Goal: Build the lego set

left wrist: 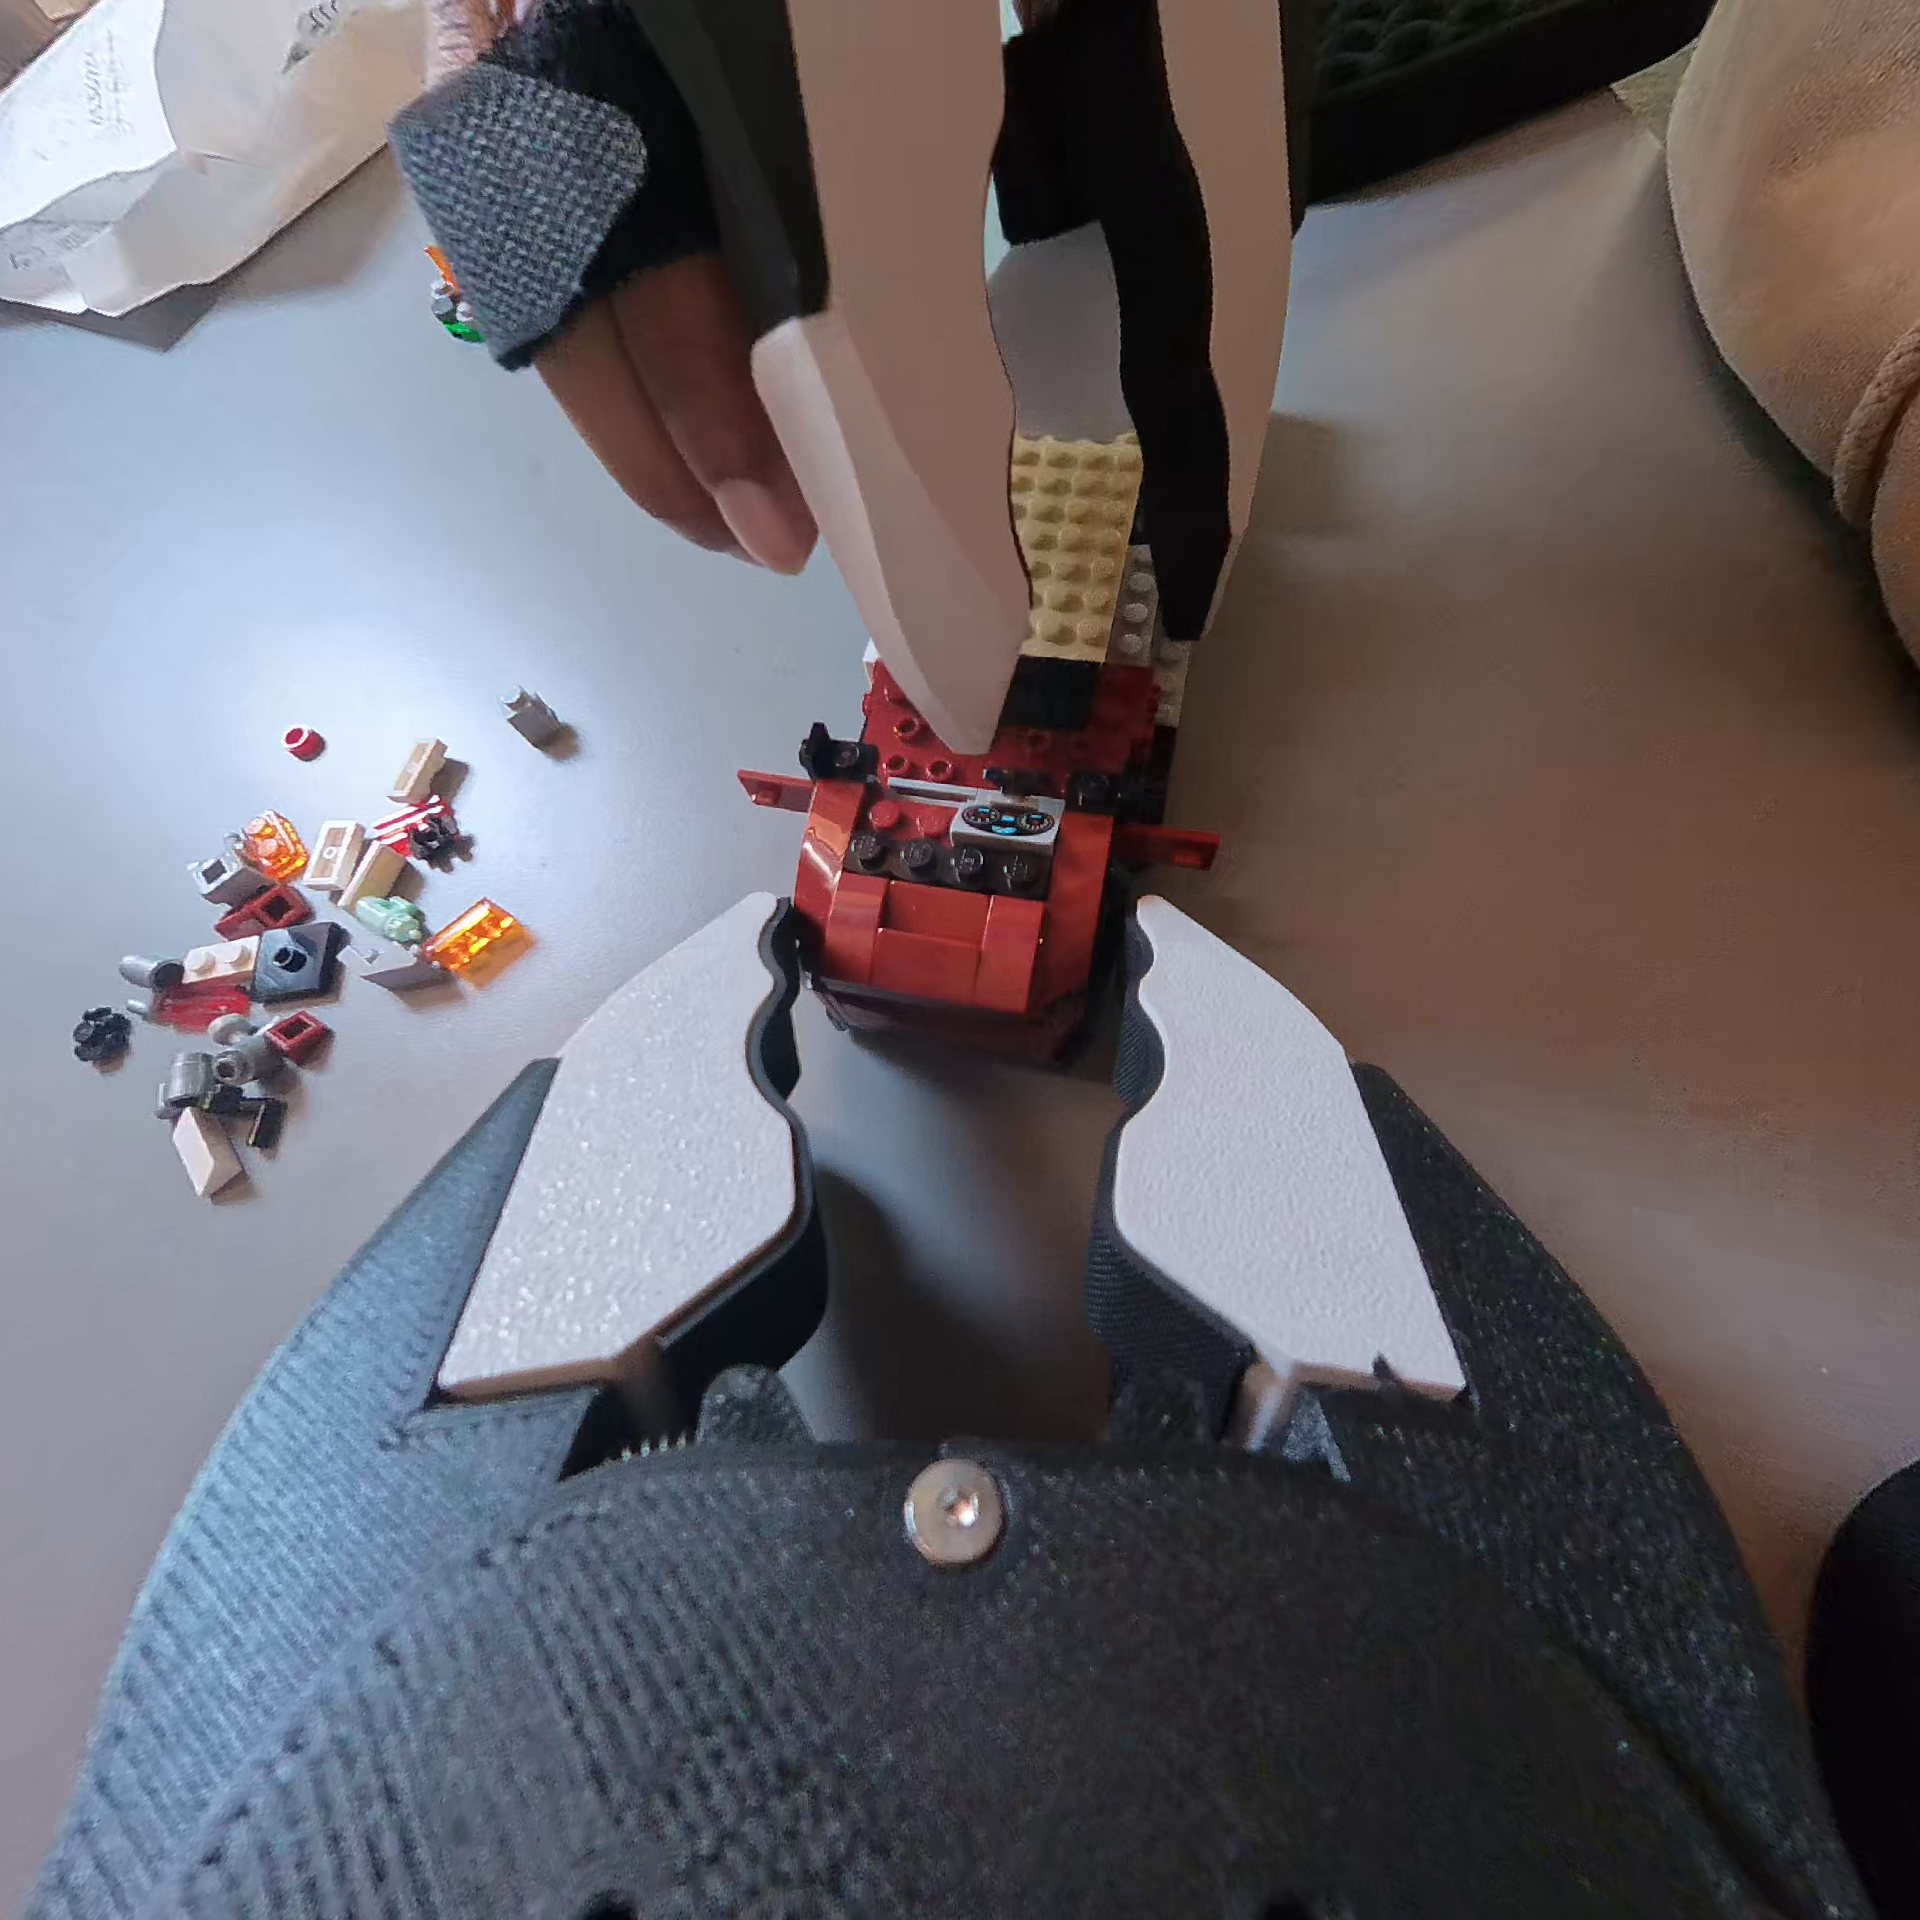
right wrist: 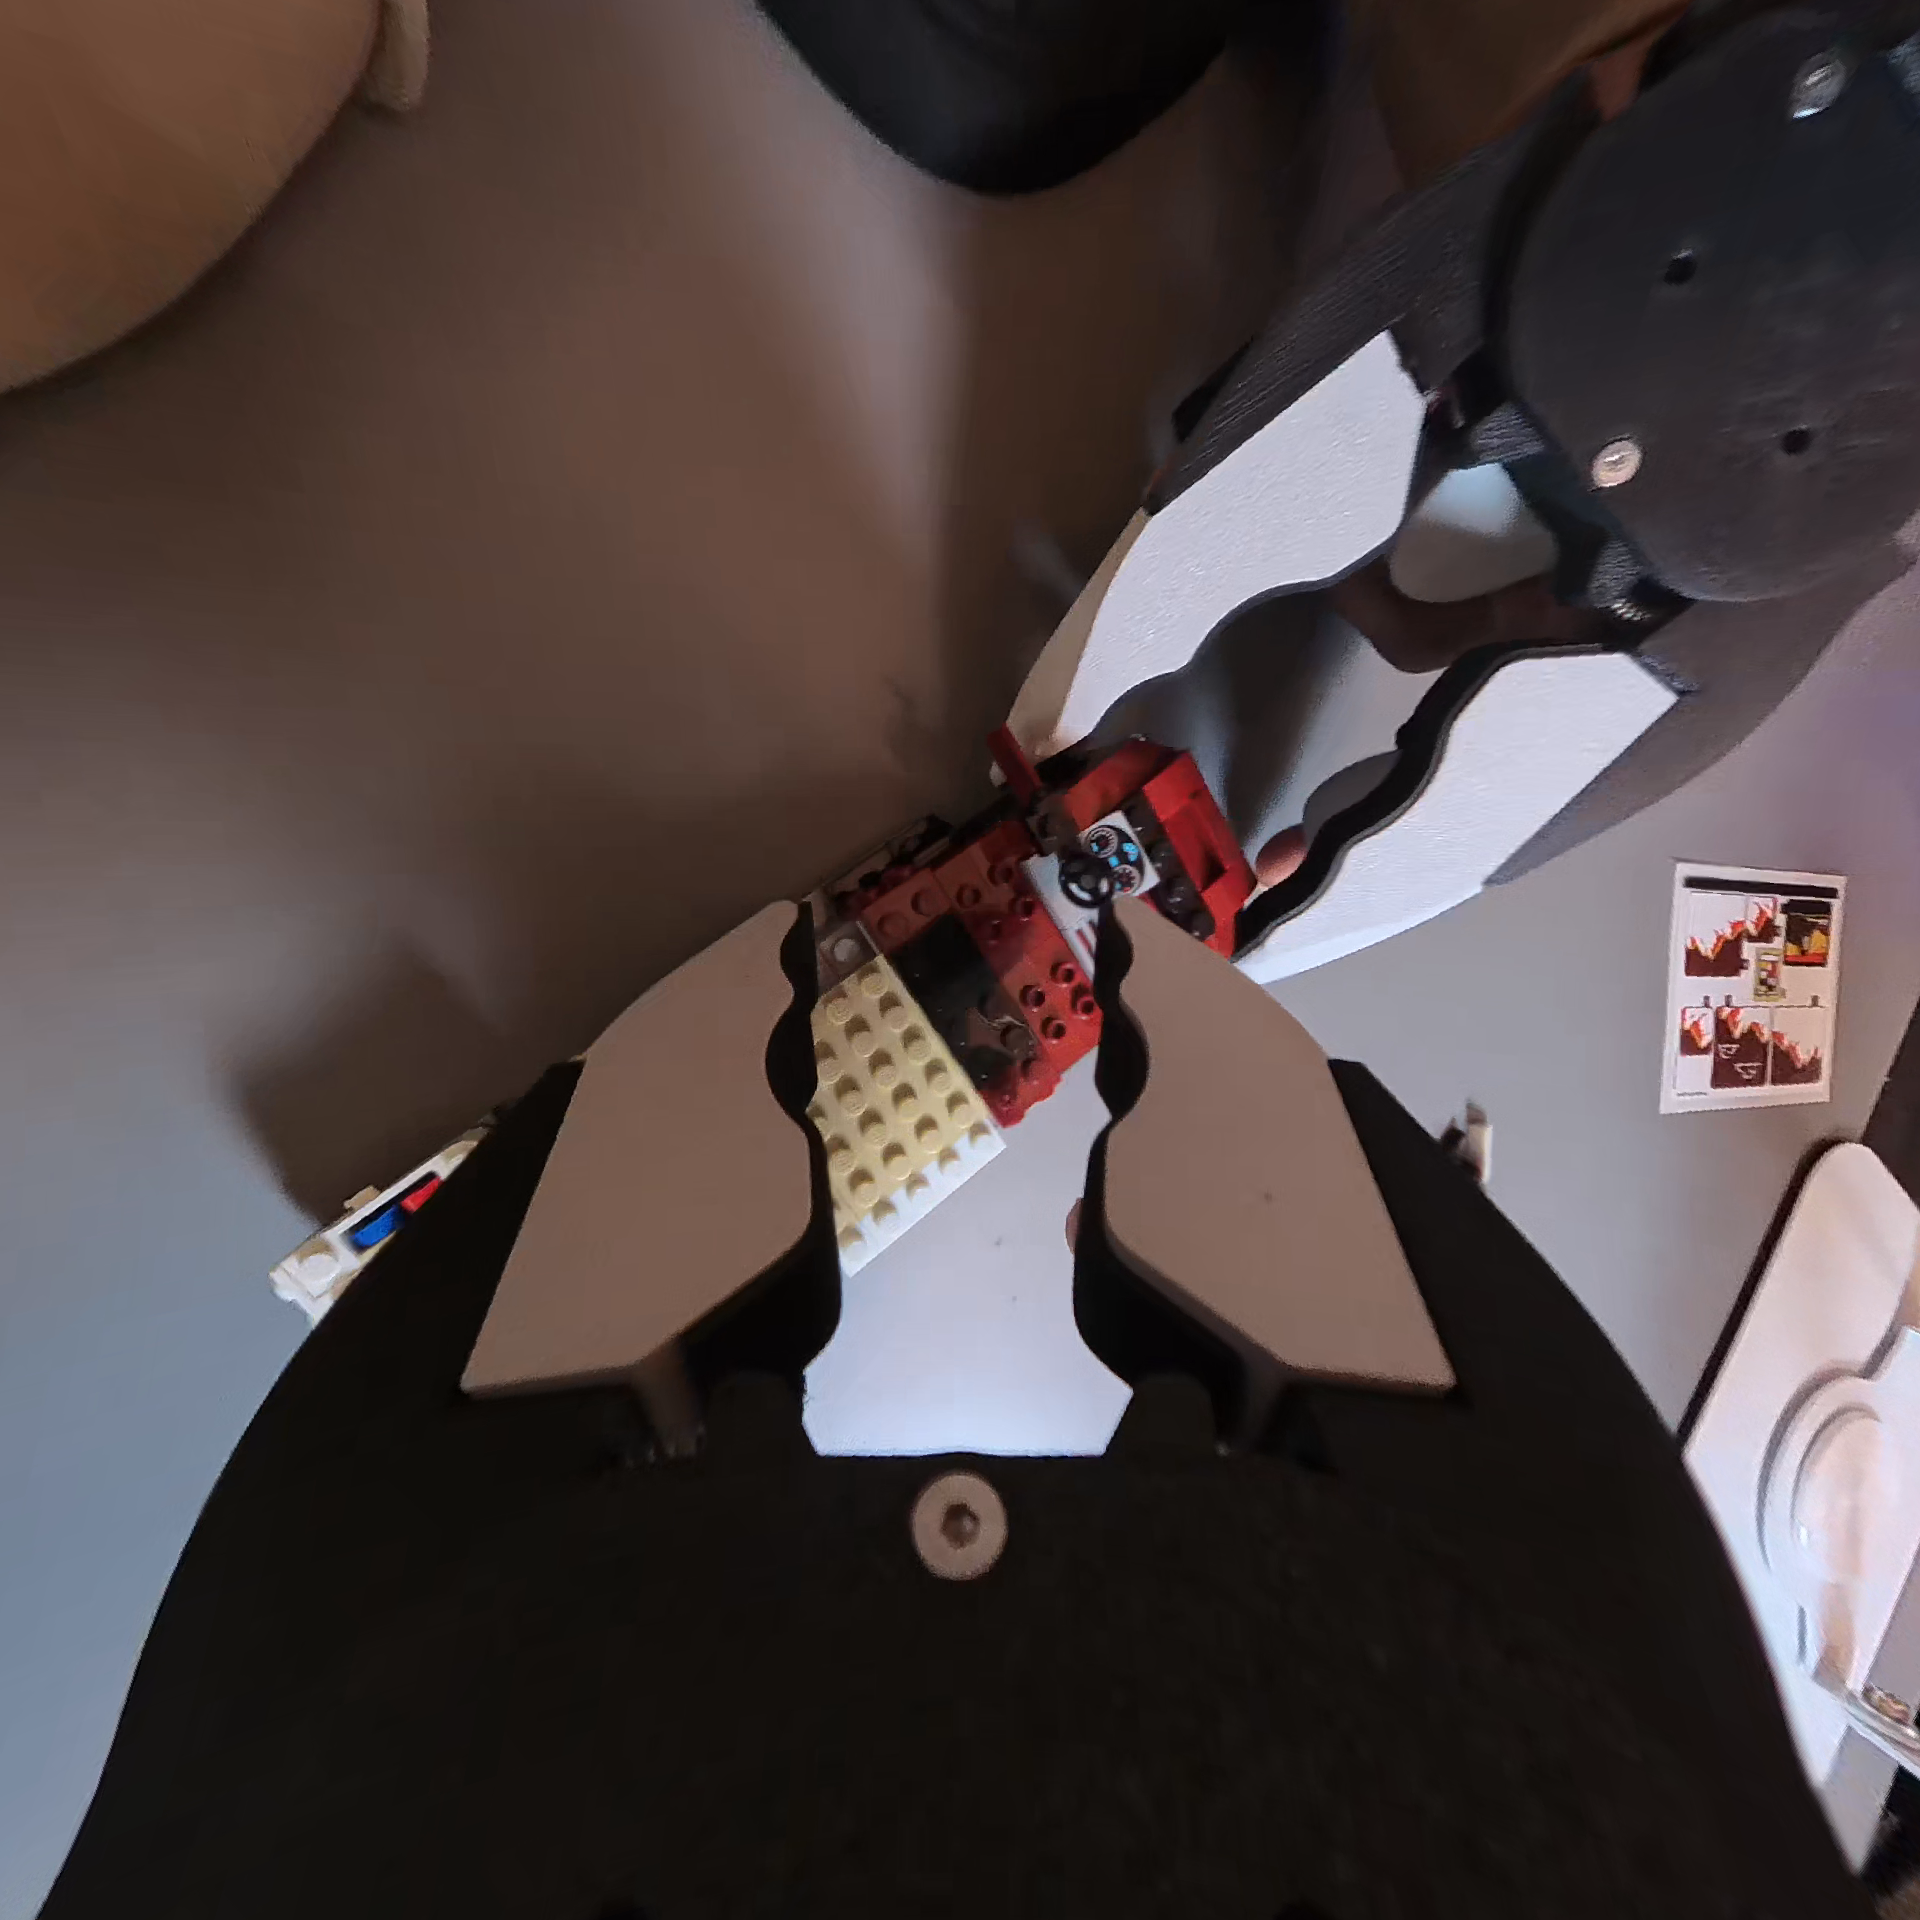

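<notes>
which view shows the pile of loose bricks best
The left wrist view: the loose bricks lie in plain sight on the table, left of the red car. The right wrist view shows none of that pile, only the car.

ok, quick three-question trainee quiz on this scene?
1. True or false: the loose pieces lie on top of the brick vehicle.
2. The studded plate at the vehicle's rear is: A tan, B blue, C green.
3. Which gripper's fingertips flank the vehicle's front?

Key: 1 false, they lie on the table beside it; 2 A; 3 the left gripper.
</notes>
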